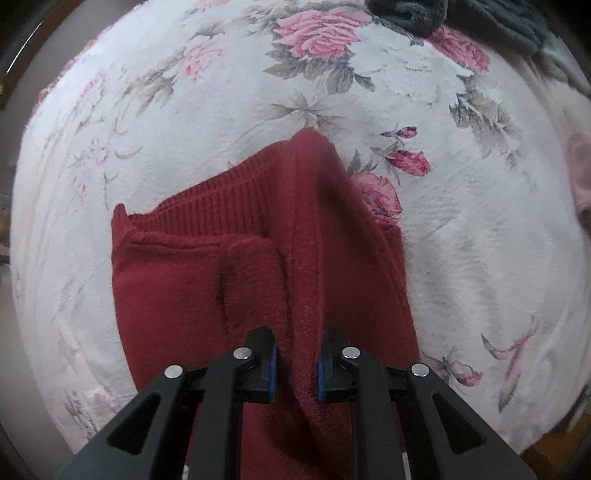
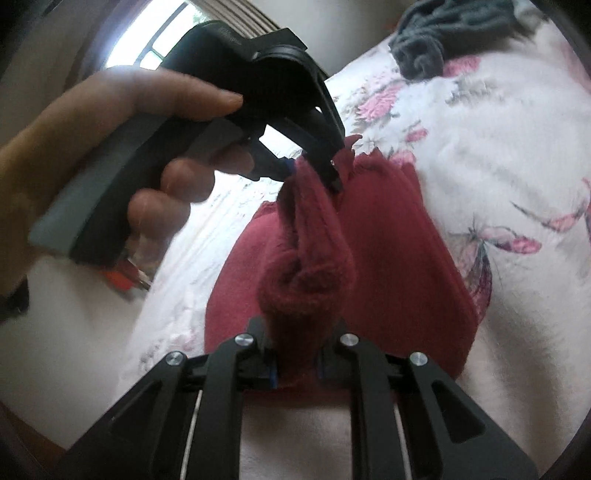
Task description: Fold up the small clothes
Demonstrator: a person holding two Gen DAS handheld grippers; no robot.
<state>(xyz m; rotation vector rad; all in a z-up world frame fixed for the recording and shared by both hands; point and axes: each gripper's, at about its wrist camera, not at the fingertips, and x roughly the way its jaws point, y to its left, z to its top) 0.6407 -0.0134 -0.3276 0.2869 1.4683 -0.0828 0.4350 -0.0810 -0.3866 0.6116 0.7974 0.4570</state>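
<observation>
A dark red knit sweater [image 1: 192, 280] lies on the floral bedspread [image 1: 461, 240], its ribbed hem towards the far side. My left gripper [image 1: 297, 363] is shut on a raised fold of the sweater, which runs up between the blue pads. In the right wrist view the same red sweater [image 2: 399, 258] hangs in a lifted ridge. My right gripper [image 2: 295, 363] is shut on the near end of that ridge. The left gripper [image 2: 316, 166], held by a hand [image 2: 110, 147], pinches the far end of it.
A dark grey garment [image 1: 443, 14] lies bunched at the far edge of the bed, also the grey garment [image 2: 436, 40] in the right wrist view. A bright window [image 2: 162, 37] is behind the hand. A small orange object [image 2: 122, 280] sits below it.
</observation>
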